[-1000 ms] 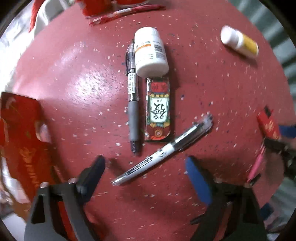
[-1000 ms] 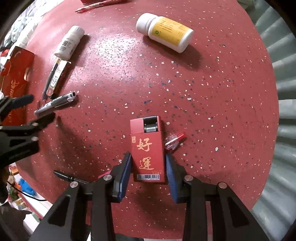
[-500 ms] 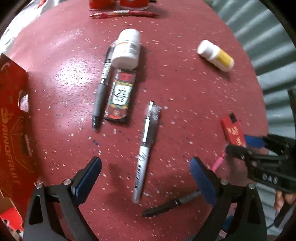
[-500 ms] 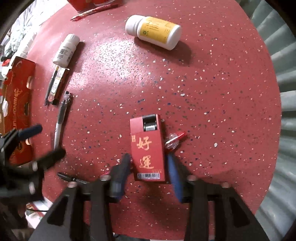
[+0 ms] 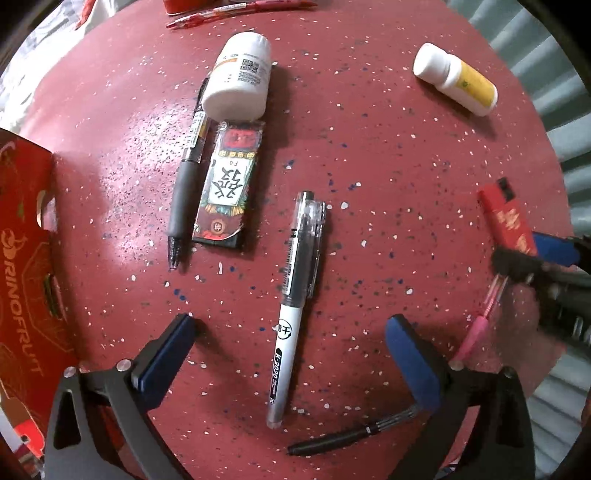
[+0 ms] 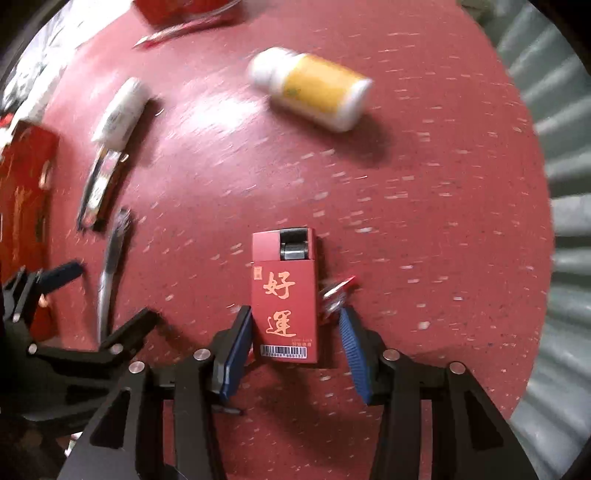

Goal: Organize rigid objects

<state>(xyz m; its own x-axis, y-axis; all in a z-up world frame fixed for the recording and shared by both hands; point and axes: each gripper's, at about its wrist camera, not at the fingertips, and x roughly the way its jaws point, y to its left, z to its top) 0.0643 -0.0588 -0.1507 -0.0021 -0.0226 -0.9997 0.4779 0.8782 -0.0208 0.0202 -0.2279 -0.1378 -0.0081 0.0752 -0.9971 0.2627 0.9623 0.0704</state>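
Note:
My left gripper [image 5: 291,356] points down at the red speckled table [image 5: 388,166], its jaws still opening. A white and clear pen [image 5: 295,302] lies lengthwise between them, untouched. Further up lie a black pen [image 5: 184,184], a patterned lighter [image 5: 229,184] and a white bottle [image 5: 240,77], side by side. A bottle with a yellow label [image 5: 458,81] lies at the far right. My right gripper [image 6: 295,350] is open around a red lighter [image 6: 284,295], with a gap at the right pad. The right wrist view is blurred.
A red cardboard box [image 5: 26,258] stands at the left edge. Near the front edge lie a thin black pen [image 5: 351,435] and a pink pen [image 5: 476,328]. Red pens [image 5: 236,9] lie at the far edge. A small clear and red piece [image 6: 336,291] sits by the red lighter.
The left gripper has shifted across the table and its jaws have spread; the white pen now lies straight between them. The right gripper's pads have drawn apart from the red lighter.

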